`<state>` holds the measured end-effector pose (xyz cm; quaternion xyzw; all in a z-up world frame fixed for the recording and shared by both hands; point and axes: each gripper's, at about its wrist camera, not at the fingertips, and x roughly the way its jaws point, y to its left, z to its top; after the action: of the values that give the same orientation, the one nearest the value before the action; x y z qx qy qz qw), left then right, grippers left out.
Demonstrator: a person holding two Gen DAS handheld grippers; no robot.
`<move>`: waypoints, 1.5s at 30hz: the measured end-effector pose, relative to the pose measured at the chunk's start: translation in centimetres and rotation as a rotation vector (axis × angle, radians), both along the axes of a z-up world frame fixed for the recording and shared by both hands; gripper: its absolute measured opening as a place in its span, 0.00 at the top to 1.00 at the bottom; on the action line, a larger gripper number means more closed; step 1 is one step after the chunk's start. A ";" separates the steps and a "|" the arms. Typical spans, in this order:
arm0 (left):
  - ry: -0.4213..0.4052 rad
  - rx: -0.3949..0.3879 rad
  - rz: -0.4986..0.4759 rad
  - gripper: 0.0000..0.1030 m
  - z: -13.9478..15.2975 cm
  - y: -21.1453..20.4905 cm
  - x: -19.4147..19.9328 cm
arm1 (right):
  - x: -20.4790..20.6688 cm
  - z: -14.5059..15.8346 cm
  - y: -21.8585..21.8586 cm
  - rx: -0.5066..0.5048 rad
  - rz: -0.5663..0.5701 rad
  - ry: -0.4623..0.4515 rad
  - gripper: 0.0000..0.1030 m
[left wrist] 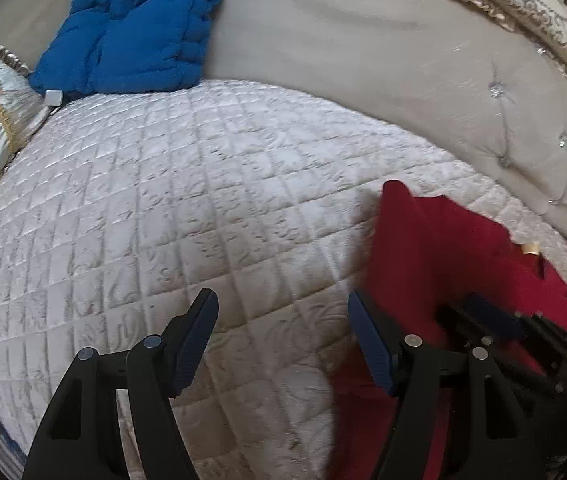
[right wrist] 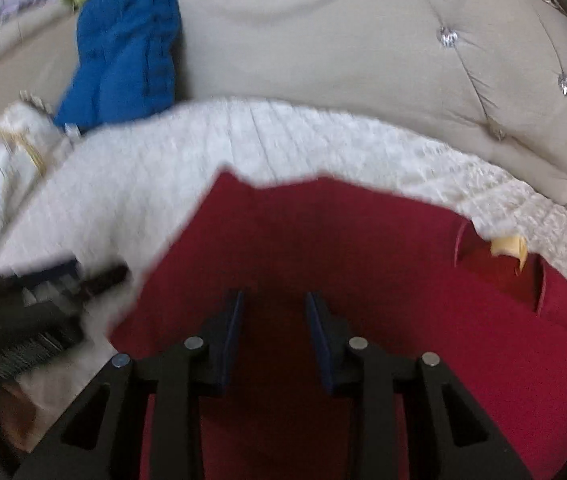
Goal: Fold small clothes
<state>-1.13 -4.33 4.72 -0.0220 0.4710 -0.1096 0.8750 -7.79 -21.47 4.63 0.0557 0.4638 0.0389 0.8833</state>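
Red garment lay spread on quilted white cover, directly beneath and ahead of right gripper; jaws parted moderately, nothing between them. Left gripper hung over bare quilt, jaws wide apart, holding nothing; garment just right of its right finger. Blue cushion far ahead-left.
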 end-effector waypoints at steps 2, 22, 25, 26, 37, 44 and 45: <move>-0.006 -0.013 -0.013 0.54 0.2 -0.3 -0.2 | -1.2 1.2 -0.7 0.027 -0.015 0.002 0.67; -0.053 -0.005 -0.220 0.54 1.0 -6.4 -0.8 | -8.2 4.2 -31.4 -0.102 -0.707 0.059 0.27; -0.041 0.054 -0.256 0.54 0.1 -7.2 -0.7 | -6.8 1.8 -34.5 -0.078 -0.754 0.089 0.27; -0.049 0.058 -0.259 0.54 0.1 -7.3 -0.8 | -6.3 0.8 -35.2 -0.070 -0.774 0.098 0.27; -0.072 0.032 -0.225 0.54 0.9 -6.4 -0.5 | -12.2 5.4 -37.3 0.050 -0.727 -0.109 0.91; -0.104 -0.033 -0.167 0.54 2.3 -4.6 -0.6 | -16.3 15.0 -32.1 0.248 -0.446 -0.323 0.91; -0.103 -0.047 -0.157 0.54 2.4 -4.3 -0.5 | -15.9 15.8 -31.1 0.262 -0.404 -0.331 0.91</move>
<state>-1.62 -8.64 7.13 0.0001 0.4229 -0.1899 0.8861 -23.72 -52.59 20.47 0.2535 0.2841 -0.0695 0.9221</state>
